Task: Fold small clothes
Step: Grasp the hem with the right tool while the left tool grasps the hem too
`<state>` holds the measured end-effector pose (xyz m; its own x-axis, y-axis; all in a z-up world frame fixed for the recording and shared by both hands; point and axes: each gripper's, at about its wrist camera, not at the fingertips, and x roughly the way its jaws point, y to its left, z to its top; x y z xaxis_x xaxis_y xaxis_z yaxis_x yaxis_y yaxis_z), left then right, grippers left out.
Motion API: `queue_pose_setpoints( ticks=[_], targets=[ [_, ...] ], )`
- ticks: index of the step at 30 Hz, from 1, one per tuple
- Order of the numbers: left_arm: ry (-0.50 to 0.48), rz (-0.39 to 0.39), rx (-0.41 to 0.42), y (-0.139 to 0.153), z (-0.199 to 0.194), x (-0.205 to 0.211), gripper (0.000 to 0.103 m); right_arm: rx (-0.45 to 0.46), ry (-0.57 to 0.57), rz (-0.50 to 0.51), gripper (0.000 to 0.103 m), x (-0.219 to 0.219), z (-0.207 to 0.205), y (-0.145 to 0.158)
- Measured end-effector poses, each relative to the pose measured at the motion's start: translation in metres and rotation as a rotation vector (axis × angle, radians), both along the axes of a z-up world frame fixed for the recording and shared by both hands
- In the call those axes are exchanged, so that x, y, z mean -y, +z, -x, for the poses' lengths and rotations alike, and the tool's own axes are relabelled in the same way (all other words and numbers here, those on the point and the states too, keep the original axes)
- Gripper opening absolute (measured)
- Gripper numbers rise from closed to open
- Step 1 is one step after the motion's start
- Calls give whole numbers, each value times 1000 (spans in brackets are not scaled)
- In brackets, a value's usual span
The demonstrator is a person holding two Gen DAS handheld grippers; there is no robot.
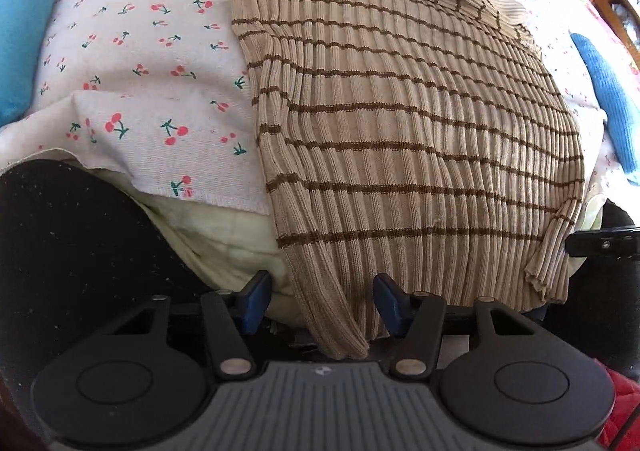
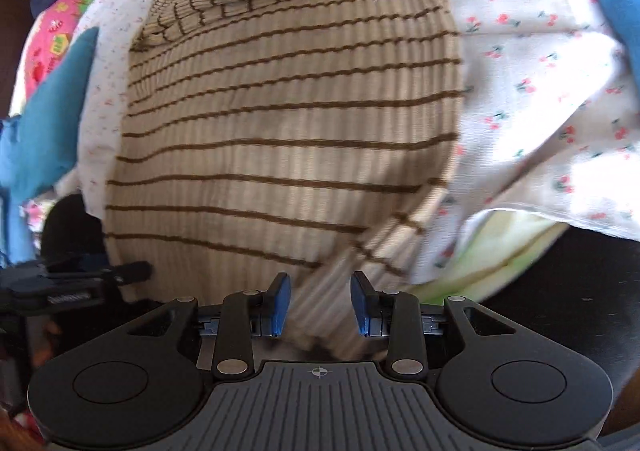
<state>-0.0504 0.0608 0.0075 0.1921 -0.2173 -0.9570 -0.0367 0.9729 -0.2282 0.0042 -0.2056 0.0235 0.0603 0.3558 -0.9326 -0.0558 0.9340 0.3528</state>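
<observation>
The left gripper (image 1: 320,301) is seen with jaws apart, straddling the hem of the striped sweater (image 1: 400,111) without pressing it; the right gripper (image 2: 319,301) likewise. The sweater is laid lengthwise away from both, on the cherry-print cloth (image 1: 160,51).

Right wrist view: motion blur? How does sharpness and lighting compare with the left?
Right wrist view: smeared along the striped top's near hem and the cherry-print cloth; the gripper itself stays sharp. Left wrist view: crisp, ribbing on the top clearly resolved, even daylight. Both: strong fisheye bulge and dark corners.
</observation>
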Motion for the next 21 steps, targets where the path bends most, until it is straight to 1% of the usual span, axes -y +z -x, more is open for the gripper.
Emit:
queue_pose_setpoints(
  ticks=[6, 10, 13, 16, 19, 21],
  targets=[
    [-5, 22, -5, -4, -2, 0, 60, -105, -64, 32, 33, -5, -14, -27],
    [-6, 35, -14, -8, -3, -1, 61, -127, -56, 59, 33, -6, -11, -32],
    [-40, 24, -34, -11, -5, 3, 62, -146, -45, 86, 32, -6, -8, -38],
    [-63, 21, -49, -17, -8, 8, 62, -137, -24, 91, 26, -3, -6, -45],
    [-32, 34, -43, -17, -9, 5, 58, -131, -25, 52, 23, 3, -5, -48],
    [6, 53, -30, -16, -7, -1, 49, -121, -31, 16, 13, 9, -1, -46]
  ],
)
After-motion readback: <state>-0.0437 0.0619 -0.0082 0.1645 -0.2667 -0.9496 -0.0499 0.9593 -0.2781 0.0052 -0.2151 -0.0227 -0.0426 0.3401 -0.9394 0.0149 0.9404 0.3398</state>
